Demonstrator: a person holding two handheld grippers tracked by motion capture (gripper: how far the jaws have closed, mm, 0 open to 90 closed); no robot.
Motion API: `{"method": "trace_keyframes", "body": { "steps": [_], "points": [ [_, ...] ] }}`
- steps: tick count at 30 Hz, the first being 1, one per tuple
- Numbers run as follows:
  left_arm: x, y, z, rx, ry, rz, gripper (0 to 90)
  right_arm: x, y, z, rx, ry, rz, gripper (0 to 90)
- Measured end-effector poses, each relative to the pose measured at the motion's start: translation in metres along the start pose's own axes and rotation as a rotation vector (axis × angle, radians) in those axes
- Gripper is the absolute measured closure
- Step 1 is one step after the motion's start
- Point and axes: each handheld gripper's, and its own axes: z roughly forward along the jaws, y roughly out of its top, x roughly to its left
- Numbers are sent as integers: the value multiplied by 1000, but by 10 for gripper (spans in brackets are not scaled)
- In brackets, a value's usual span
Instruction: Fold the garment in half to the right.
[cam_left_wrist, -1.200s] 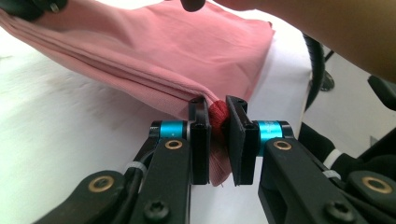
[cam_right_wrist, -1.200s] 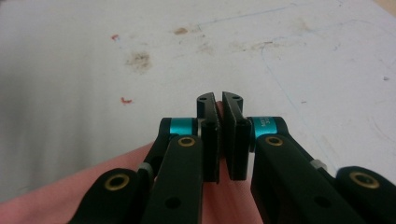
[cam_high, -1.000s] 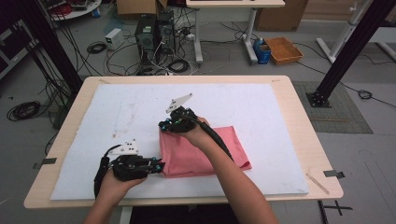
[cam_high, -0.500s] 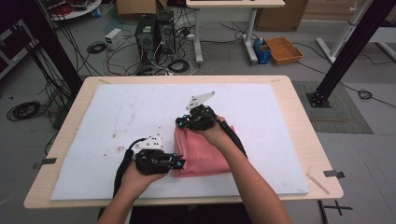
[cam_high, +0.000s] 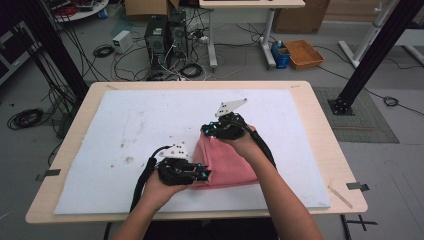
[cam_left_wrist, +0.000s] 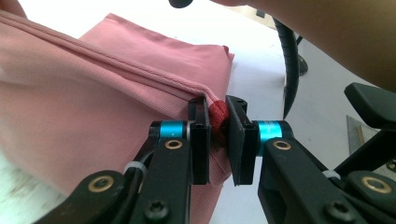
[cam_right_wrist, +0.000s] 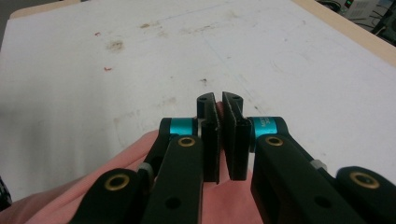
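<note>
The table (cam_high: 320, 150), covered by a white mat (cam_high: 130, 135), carries a pink cloth (cam_high: 227, 167) lying just toward five o'clock of the mat's middle, partly folded, its thick side toward the person.

The step in hand looks like a fold of that cloth, both claws carrying one edge across the rest. To do it well, the two should travel together at one height, so the edge stays taut between them and no crease forms; the lift need only clear the layer beneath.

The right gripper (cam_high: 214, 129) sits at the cloth's twelve o'clock corner. In the right gripper view its jaws stand nearly closed, with a thin sliver of pink cloth (cam_right_wrist: 224, 175) pinched between them. That grip looks shallow, so a sharp tug could slip it free.

The left gripper (cam_high: 202, 173) is at the cloth's eight o'clock corner. In the left gripper view it is closed hard on a bunched seam corner (cam_left_wrist: 217, 116), the fabric crumpled between the pads (cam_left_wrist: 201, 140). This hold seems secure; release it only once the edge lies flat and aligned.
</note>
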Motion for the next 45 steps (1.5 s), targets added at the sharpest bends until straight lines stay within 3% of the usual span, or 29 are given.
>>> {"method": "trace_keyframes", "body": {
  "steps": [20,33,45],
  "points": [
    [-3,23,51,66,-27,17,803,-21,-36,-28,16,-62,52,867],
    [-7,44,86,97,-45,37,802,-37,-62,-49,27,-127,101,866],
    [-7,53,109,124,-52,45,803,-48,-80,-59,41,-160,130,866]
  ]
}}
